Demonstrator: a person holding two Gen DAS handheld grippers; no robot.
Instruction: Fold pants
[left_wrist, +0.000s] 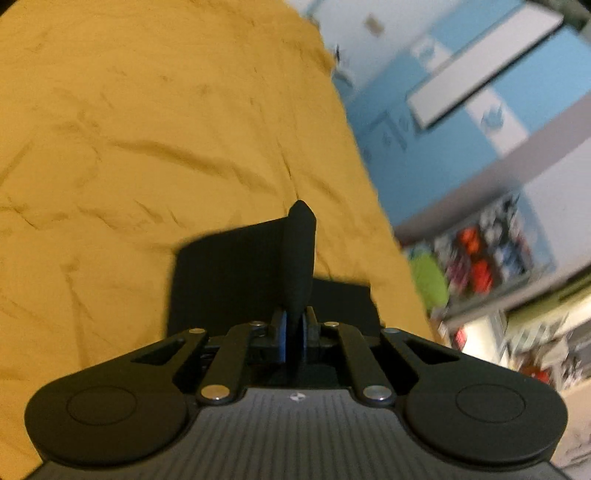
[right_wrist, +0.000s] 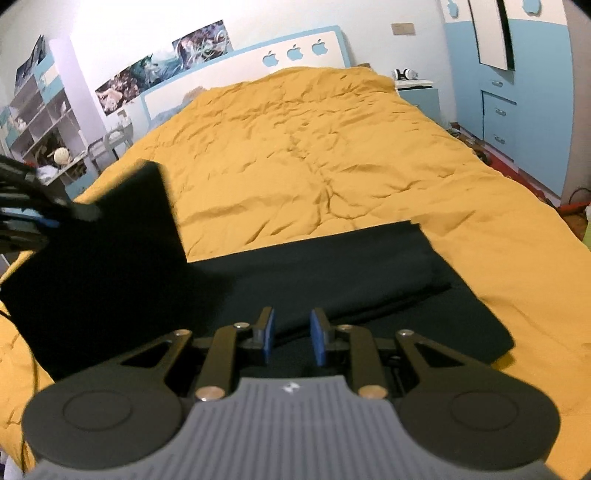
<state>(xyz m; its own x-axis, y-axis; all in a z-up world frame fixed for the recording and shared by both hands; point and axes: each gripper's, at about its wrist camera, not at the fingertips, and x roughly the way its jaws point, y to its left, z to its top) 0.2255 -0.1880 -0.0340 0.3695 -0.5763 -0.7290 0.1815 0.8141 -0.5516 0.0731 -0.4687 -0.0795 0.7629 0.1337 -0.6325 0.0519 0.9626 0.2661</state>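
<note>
left gripper (left_wrist: 294, 332): jaws clamped on a raised fold of the black pants (right_wrist: 332, 273)
right gripper (right_wrist: 291, 334): jaws parted, holding nothing, pants just ahead

Left gripper (left_wrist: 294, 334): matte black linkage arms, silver rivets at the pivots, blue pads on the inner finger faces. Two round black housings flank a grey ribbed body bearing a small white logo. Triangular cut-outs in the outer arms.

Right gripper (right_wrist: 291, 338): same build; black links, silver rivets, blue pads (right_wrist: 269, 334), ribbed grey body, white logo, round black discs at both sides.
</note>
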